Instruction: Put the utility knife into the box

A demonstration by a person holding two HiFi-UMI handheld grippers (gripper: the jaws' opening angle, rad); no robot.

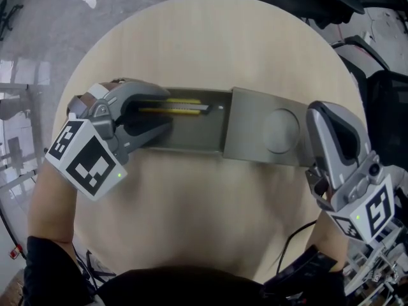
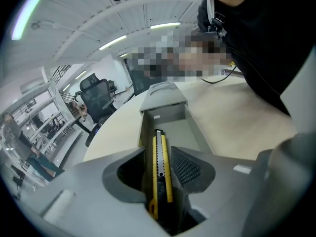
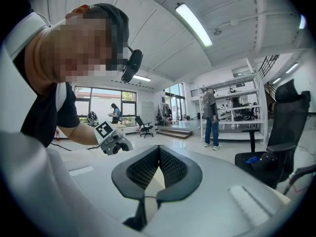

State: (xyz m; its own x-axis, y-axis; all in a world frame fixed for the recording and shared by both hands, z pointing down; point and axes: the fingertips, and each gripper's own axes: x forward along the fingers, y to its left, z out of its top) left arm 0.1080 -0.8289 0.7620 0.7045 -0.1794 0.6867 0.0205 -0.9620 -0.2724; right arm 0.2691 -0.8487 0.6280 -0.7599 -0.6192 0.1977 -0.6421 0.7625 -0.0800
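Left hand-held gripper [image 2: 160, 154] at box [image 1: 191, 142] left end: 2 jaws spread, pads clear of the yellow utility knife [image 2: 162, 164] lying inside the box between them. Right hand-held gripper [image 3: 158, 154] beyond the box lid [image 1: 268, 129]: jaws pressed together, empty.

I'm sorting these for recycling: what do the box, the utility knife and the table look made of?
Box: matte grey, thin flat walls, no glare; plastic or card, hard to tell. Utility knife: glossy yellow body, likely plastic, around a silvery perforated strip, likely metal. Table: pale, smooth, faint grain; wood or wood-look laminate.
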